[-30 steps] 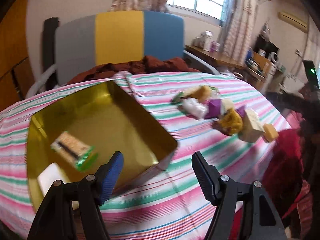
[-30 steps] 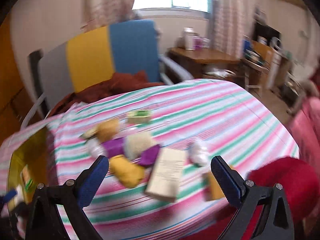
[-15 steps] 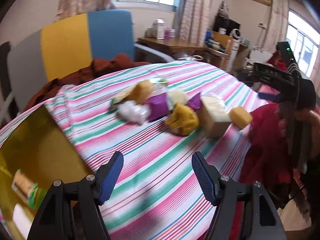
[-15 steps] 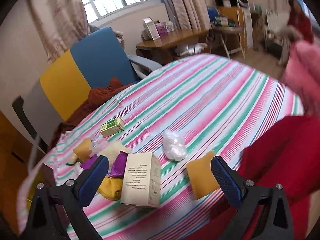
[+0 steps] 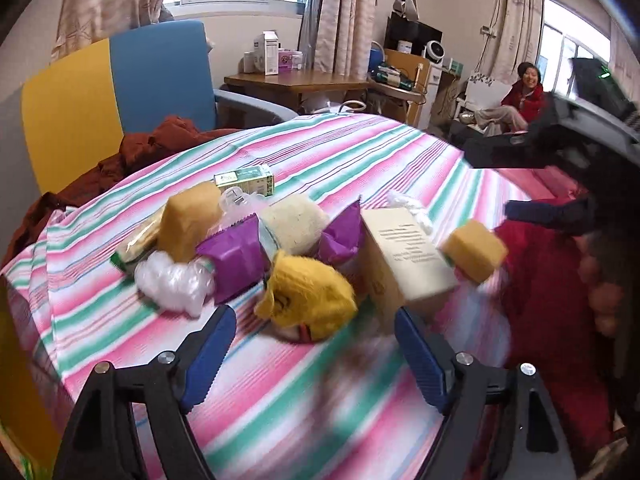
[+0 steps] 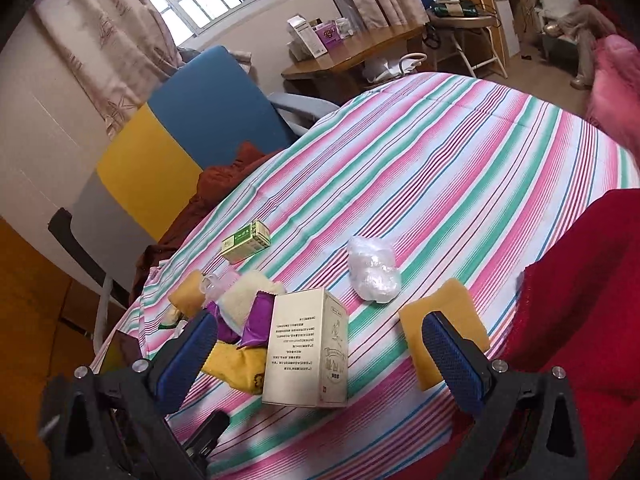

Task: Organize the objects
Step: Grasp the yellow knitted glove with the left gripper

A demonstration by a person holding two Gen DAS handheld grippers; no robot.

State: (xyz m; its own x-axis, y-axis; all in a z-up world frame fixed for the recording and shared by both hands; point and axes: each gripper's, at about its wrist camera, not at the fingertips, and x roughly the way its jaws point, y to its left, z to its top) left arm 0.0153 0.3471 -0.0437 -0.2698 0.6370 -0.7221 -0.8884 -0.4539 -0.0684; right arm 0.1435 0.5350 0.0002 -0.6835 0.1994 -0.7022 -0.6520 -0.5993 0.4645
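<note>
My left gripper has its two blue fingers wide apart, and nothing is between them. It hangs just over the striped cloth, right in front of a yellow fuzzy thing. My right gripper is spread wide too, and it holds nothing. A tan box lies on the cloth between its fingers, but they do not touch it.

The things to tidy sit in a heap on the cloth. Next to the yellow fuzzy thing is the tan box, with small print on top. On its right side is a yellow sponge, close to the red cloth at the table's edge. Behind the fuzzy thing are two purple packets, a cream fluffy thing and another yellow sponge standing up. A crumpled clear bag lies at the left of the heap. A second clear bag lies by itself, a little apart from the box. A small green box lies at the far side, near the heap.

A chair with yellow and blue parts stands behind the table.
</note>
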